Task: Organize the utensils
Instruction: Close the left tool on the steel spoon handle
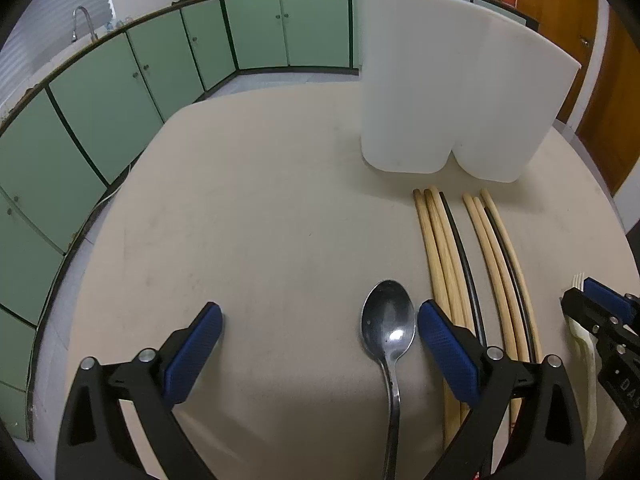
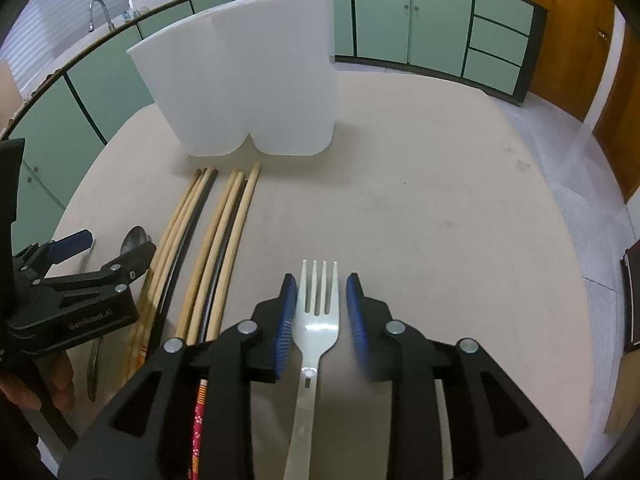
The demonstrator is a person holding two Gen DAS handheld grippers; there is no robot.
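A white plastic fork [image 2: 318, 328] lies flat on the beige table [image 2: 440, 200], tines pointing away. My right gripper [image 2: 320, 284] straddles its head, open, with a thin gap at the right pad. In the left wrist view a metal spoon [image 1: 388, 320] lies bowl up between the fingers of my left gripper [image 1: 320, 312], close to the right finger [image 1: 444, 340]. That gripper is wide open and touches nothing. Two bundles of wooden and black chopsticks [image 1: 444, 256] lie beside the spoon. A white two-compartment holder [image 1: 452, 88] stands behind them.
The chopsticks [image 2: 224, 232] lie between the two grippers, tips toward the holder [image 2: 248, 80]. A person's hand [image 2: 60, 380] holds the left gripper [image 2: 108, 246]. Green cabinets [image 1: 120, 92] ring the room beyond the table edge. A wooden door [image 2: 624, 120] stands at right.
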